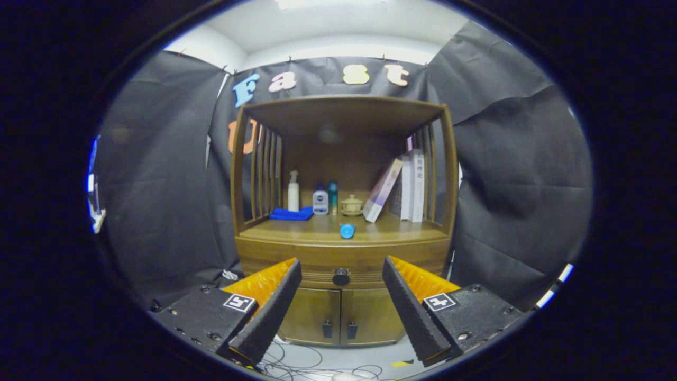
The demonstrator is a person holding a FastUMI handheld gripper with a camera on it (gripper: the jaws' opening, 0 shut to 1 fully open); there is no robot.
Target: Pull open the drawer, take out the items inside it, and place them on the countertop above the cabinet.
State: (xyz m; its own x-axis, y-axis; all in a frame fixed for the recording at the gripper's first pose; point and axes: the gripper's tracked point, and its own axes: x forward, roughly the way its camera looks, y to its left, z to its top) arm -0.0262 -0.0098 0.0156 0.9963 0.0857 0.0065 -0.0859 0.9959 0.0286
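**One drawer shut, fingers spread before its knob**

One dark round knob [341, 276] marks the drawer [317, 264], which sits flush and closed in the wooden cabinet [341, 254], just under the countertop [317, 230]. A small blue round item [347, 230] lies near the countertop's front edge; whether it came from the drawer cannot be told. The scene fits either a drawer yet to be pulled or one emptied and pushed back.

The gripper [341, 296] is released, its fingers wide apart and holding nothing, with the knob between and beyond them. If a pull is due, I judge it best to keep the knob centred, clench squarely on it and draw straight outward.

Behind stand a spray bottle [293, 191], a folded blue cloth [291, 214], a lidded cup [351, 205] and books [412, 185].
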